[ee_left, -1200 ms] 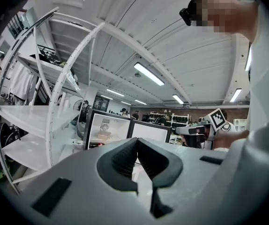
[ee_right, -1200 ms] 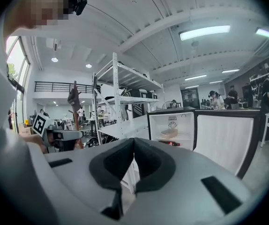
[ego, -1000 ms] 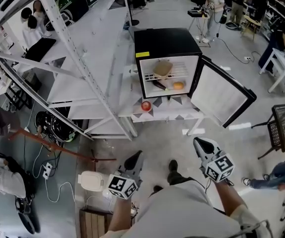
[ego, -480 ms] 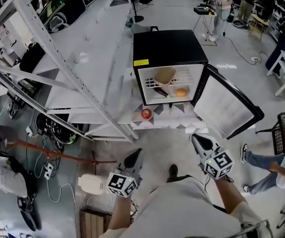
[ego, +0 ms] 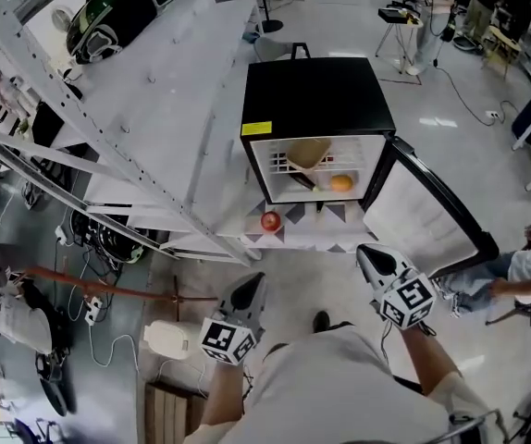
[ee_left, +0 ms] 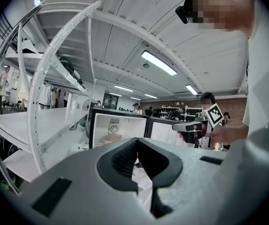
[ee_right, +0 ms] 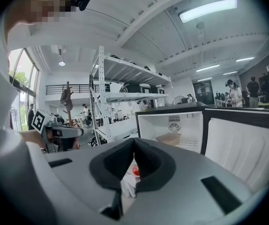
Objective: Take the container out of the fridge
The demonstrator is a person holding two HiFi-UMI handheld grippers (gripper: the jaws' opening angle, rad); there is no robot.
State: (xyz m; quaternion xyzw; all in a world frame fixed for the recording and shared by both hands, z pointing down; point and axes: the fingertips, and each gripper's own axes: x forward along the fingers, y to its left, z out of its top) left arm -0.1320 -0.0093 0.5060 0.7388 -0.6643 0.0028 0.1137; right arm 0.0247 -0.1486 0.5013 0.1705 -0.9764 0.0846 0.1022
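Workshop floor [ego: 307, 266]: fridge [ego: 316, 95] nearer than before; left tongs [ego: 253, 282] and right tongs [ego: 366, 253] closed, empty.

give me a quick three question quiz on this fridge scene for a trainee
1. True or false: the tan container sits outside the fridge.
2. Where is the red apple? A: on a fridge shelf. B: on the white table in front of the fridge. C: between a gripper's jaws.
3. Fill in: the left gripper and the right gripper both have their jaws ____ with nothing between them.
Key: 1 false; 2 B; 3 shut.
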